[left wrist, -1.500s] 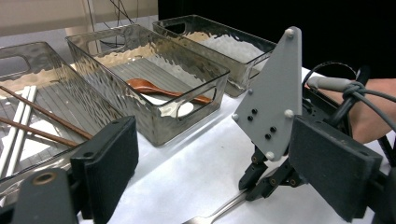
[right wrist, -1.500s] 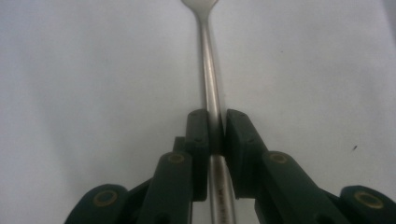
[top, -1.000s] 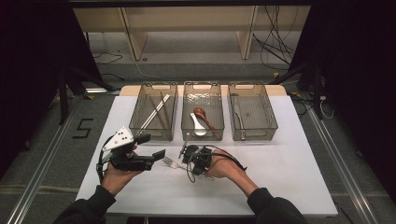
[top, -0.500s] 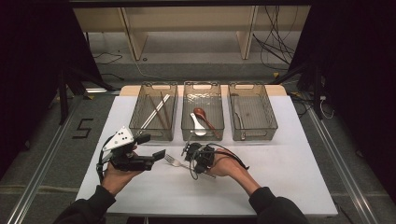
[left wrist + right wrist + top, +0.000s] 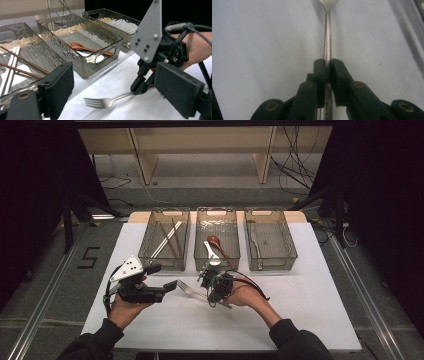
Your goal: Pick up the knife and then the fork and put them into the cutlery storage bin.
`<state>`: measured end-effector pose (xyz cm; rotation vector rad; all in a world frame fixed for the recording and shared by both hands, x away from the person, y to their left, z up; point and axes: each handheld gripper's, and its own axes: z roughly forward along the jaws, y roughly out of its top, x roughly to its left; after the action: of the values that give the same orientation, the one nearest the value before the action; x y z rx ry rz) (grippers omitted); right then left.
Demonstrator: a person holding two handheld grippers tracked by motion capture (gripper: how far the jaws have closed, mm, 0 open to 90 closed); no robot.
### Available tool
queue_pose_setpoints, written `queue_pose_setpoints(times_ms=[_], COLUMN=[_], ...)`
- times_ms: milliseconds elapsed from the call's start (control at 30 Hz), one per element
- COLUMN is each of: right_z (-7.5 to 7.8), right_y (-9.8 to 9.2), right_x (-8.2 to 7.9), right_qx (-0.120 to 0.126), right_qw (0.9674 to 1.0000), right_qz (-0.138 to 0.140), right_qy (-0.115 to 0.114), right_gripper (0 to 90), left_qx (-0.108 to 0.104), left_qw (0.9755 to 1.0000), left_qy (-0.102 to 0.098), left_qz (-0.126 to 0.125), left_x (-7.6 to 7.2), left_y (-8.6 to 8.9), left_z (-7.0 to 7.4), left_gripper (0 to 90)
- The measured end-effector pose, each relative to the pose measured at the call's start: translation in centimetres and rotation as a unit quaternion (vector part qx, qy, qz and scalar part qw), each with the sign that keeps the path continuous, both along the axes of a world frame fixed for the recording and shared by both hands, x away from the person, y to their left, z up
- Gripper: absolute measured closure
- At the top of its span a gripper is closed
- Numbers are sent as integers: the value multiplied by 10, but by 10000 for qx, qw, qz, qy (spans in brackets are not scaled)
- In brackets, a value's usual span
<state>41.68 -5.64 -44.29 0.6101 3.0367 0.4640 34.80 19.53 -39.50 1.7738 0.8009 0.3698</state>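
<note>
The right claw (image 5: 206,281) pinches the handle of a fork (image 5: 189,290), its two black jaws pressed against the metal from either side, as the right claw's view (image 5: 327,65) shows plainly. The fork (image 5: 327,37) lies flat on the white table (image 5: 310,310), a little toward the near edge from the table's middle, its tines pointing toward the left edge. In the left gripper view the fork (image 5: 105,101) rests on the table with the right claw (image 5: 140,87) closed on the far end of its handle.

The left claw (image 5: 172,285) is spread wide with nothing between the jaws; it points at the fork's tines and sits just beside them, apart from the metal.

Three clear bins stand in a row along the far edge. The left bin (image 5: 150,251) holds chopsticks (image 5: 167,240). The middle bin (image 5: 217,215) holds a brown spoon (image 5: 216,243) and a white spoon (image 5: 210,254). The right bin (image 5: 292,251) stands well apart from both claws.
</note>
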Motion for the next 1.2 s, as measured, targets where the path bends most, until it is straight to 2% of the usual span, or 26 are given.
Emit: queue_pose_setpoints(times_ms=[100, 267, 300, 433, 567, 800, 1033, 1200], right_z=[4, 14, 17, 27, 40, 60, 71, 75], right_y=[-4, -12, -14, -24, -38, -65, -89, -108], right_x=[1, 5, 5, 10, 16, 25, 33, 40], right_qx=[166, 270, 364, 583, 874, 1308, 1567, 1801], right_qw=[9998, 9993, 9988, 9975, 9944, 9865, 9787, 9697], right_qz=[-136, -241, -319, -386, -573, -962, -1281, -1599], right_qy=[-7, -26, 26, -50, -125, -228, -329, -409], right_gripper=[832, 832, 832, 832, 832, 832, 831, 831], left_qx=[-4, 5, 5, 2, 2, 3, 16, 23], left_qw=[10000, 10000, 10000, 10000, 10000, 10000, 10000, 10000], left_qy=[1, 2, 6, 7, 9, 6, 5, 4], left_qz=[-4, -6, -6, -4, 0, -4, -5, -3], left_x=[0, 0, 0, 0, 0, 0, 0, 1], left_y=[0, 0, 0, 0, 0, -1, 0, 0], left_z=[0, 0, 0, 0, 0, 0, 0, 0], left_gripper=[156, 156, 156, 156, 156, 156, 156, 156])
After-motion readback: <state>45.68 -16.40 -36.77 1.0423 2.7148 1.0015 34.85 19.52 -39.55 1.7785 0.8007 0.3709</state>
